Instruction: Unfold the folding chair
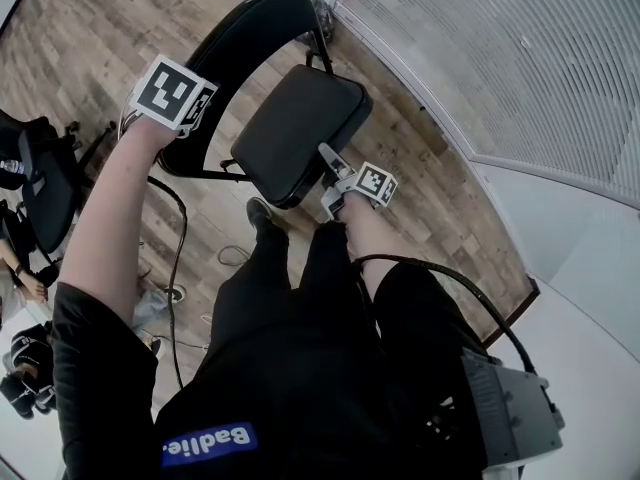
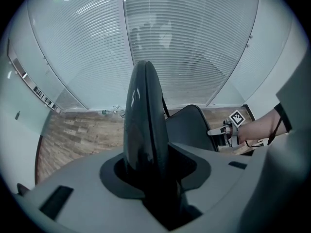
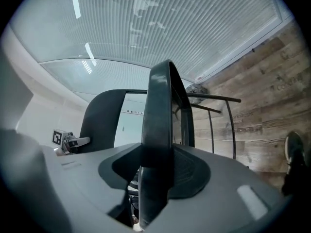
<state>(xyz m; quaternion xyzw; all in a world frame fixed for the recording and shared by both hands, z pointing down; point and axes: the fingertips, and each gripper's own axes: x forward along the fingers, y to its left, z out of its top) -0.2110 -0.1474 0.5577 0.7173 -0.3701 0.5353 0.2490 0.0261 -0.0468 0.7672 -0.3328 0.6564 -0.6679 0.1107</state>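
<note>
- Chair [image 1: 282, 110] in the head view stands on the wood floor [image 1: 90, 28] in front of the person, close to a wall of blinds [image 1: 500, 48].
  - Its seat [image 1: 300, 138] lies nearly level and its backrest [image 1: 235, 38] curves up behind, so the unfolding looks almost done.
  - The left tool [image 1: 185, 133] sits on the top edge of the backrest, with the left arm stretched straight out over it. That hold likely steadies the chair.
  - The right tool [image 1: 327, 155] meets the near edge of the seat with the forearm low beside the legs, probably to press the seat down flat.
- Left tool view looks steeply down along the backrest [image 2: 143, 115].
  - The backrest fills the slot between the jaws edge-on, and both jaw tips lie against its sides, so this tool is clamped on the backrest at a middling width.
  - Beyond it the seat [image 2: 189, 127] shows, with the right tool [image 2: 219, 130] at its rim.
- Right tool view looks nearly level along the seat [image 3: 160, 130].
  - The seat edge stands upright between the jaws with the ribbed pad touching it, so this tool grips the seat, again partly spread.
  - The backrest [image 3: 99, 115] and the left tool [image 3: 77, 141] show at left.
  - The thin metal frame [image 3: 214, 111] shows at right, above the floor.
</note>
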